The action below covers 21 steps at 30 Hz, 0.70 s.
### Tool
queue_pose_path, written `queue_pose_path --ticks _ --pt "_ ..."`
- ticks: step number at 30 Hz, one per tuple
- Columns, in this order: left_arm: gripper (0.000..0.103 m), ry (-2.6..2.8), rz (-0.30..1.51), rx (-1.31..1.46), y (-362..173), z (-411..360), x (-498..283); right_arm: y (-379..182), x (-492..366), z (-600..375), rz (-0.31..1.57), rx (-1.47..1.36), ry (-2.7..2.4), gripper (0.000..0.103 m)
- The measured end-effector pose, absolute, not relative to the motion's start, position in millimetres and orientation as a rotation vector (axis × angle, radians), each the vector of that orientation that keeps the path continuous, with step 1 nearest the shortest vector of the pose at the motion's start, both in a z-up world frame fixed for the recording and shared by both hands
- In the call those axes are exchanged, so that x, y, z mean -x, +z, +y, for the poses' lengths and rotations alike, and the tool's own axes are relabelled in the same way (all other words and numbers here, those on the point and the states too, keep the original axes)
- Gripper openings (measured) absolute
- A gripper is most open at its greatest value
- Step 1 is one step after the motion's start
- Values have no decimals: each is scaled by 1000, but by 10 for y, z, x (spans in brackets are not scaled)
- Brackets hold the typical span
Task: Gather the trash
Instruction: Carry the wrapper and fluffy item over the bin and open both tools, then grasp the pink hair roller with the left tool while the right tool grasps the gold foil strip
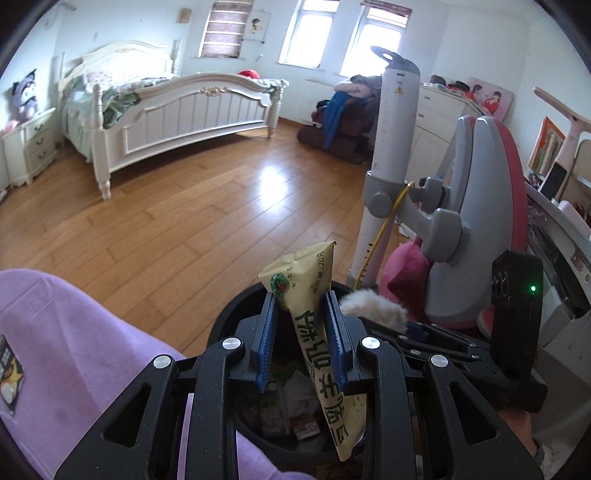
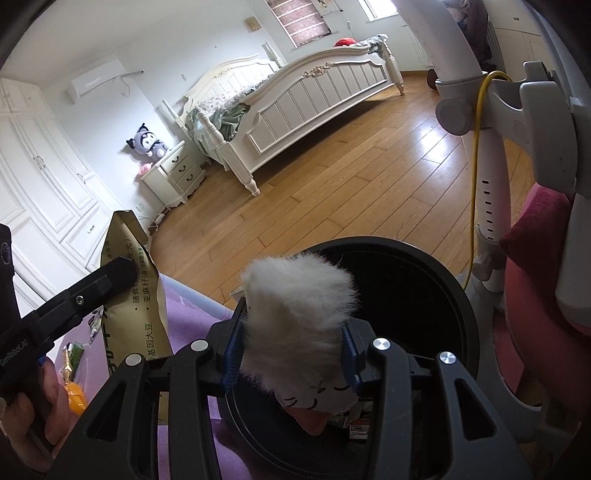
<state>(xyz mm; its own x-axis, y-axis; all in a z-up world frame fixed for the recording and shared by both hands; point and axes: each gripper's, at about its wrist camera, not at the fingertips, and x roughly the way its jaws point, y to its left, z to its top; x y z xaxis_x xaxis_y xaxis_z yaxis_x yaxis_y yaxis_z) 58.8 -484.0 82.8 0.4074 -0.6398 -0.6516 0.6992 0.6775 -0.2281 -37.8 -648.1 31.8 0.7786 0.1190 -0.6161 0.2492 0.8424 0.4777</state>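
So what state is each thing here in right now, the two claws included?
Left gripper: shut on the yellow wrapper.
Right gripper: shut on the white fluffy item.
Black bin: open, trash inside.
Bed: unmade.
Window blind: lowered.

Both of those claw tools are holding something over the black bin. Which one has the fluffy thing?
The right gripper. It clamps a white furry item with a little drawn face, above the black bin. The left gripper holds a flat yellowish printed wrapper instead.
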Motion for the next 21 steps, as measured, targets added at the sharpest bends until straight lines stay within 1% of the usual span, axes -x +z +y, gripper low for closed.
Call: queue_pose_path --ticks 3,4,5,6,7,8,9,12,14,15,21 --pt "27 -847 786 -92 831 -4913 -604 292 384 -6519 689 -588 -82 45" --pt "29 -846 787 -95 839 -4922 -609 285 385 -6537 692 -593 -84 47" --pt "36 -846 791 -100 852 -4940 -618 276 385 -6554 696 -599 -87 50" --pt "55 -846 794 -100 861 -4954 -618 269 387 -6574 699 -604 -93 52" --pt "73 -842 788 -95 876 -4957 -610 263 394 -6593 699 -612 -98 58" --pt "78 -834 777 -90 895 -4947 -595 260 406 -6613 696 -622 -103 66" --pt "82 -828 762 -86 921 -4925 -576 266 420 -6624 690 -630 -103 68" --pt "85 -823 754 -99 987 -4904 -533 292 439 -6612 690 -624 -107 68" --pt "89 -820 744 -95 1044 -4865 -491 322 450 -6586 686 -631 -110 77" --pt "92 -820 736 -92 1083 -4827 -462 344 456 -6561 681 -632 -107 79" --pt "97 -800 712 -90 1284 -4442 -296 485 404 -6288 680 -589 -52 80"
